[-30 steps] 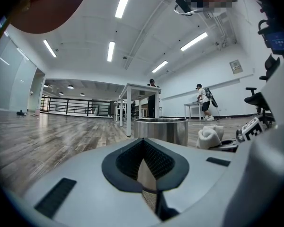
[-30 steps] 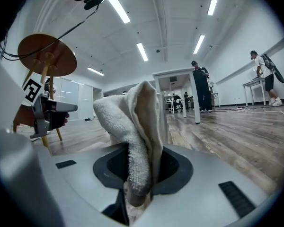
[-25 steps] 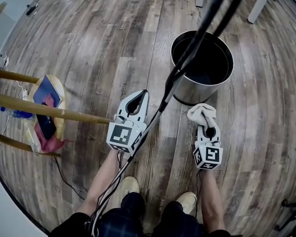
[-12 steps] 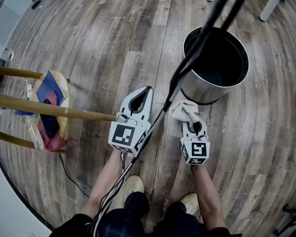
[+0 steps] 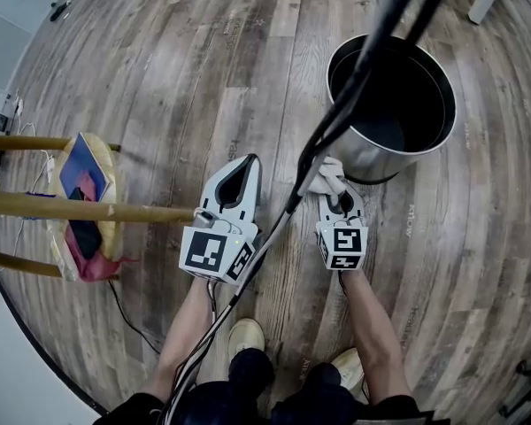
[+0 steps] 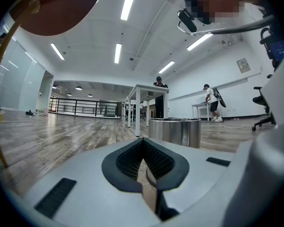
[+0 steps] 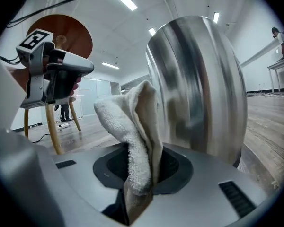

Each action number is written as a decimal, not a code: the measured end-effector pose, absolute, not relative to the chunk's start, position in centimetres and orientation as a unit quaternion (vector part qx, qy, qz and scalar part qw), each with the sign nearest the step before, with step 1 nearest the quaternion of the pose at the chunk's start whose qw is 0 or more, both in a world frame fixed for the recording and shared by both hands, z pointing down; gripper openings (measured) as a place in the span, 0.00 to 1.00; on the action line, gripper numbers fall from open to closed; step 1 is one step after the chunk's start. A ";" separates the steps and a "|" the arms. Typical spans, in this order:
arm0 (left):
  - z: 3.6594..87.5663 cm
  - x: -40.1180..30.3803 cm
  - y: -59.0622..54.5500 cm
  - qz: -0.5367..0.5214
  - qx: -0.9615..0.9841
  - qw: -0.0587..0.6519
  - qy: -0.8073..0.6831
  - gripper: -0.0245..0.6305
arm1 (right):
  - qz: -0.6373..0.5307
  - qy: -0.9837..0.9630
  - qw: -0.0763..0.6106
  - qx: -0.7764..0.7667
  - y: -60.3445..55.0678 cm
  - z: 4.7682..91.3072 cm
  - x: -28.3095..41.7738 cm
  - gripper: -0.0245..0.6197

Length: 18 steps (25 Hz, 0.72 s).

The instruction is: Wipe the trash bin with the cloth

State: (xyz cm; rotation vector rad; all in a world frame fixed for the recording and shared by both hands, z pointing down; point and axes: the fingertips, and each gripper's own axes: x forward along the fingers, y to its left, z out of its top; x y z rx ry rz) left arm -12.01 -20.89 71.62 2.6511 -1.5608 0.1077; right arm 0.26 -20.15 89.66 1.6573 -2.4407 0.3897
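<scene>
Two jaws of the right gripper [image 5: 337, 195] pinch a soft, limp terry cloth [image 5: 326, 176] by its bunched fold, just beside the steel trash bin [image 5: 382, 159] on the wood floor [image 5: 159, 87]. Smooth and probably light, the bin may slide when rubbed, so its rim looks like the place to steady it. The left gripper [image 5: 239, 173] is closed on nothing.

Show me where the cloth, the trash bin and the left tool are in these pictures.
cloth [image 7: 132, 122]: right gripper view, the fluffy upright fold.
trash bin [image 5: 385, 162]: head view, its shiny outer wall.
left tool [image 5: 250, 160]: head view, the tip where both halves meet.
</scene>
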 end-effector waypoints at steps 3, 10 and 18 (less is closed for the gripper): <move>72.2 -12.0 -20.9 0.042 0.861 0.033 -0.506 0.03 | 0.136 -0.812 0.092 0.560 -20.9 90.7 0.4 0.19; 73.1 -12.5 -20.8 0.047 0.861 0.032 -0.506 0.03 | 0.145 -0.793 0.086 0.586 -21.2 91.7 2.4 0.19; 73.3 -10.6 -20.6 0.059 0.862 0.034 -0.503 0.03 | 0.143 -0.783 0.089 0.599 -19.6 91.3 6.6 0.19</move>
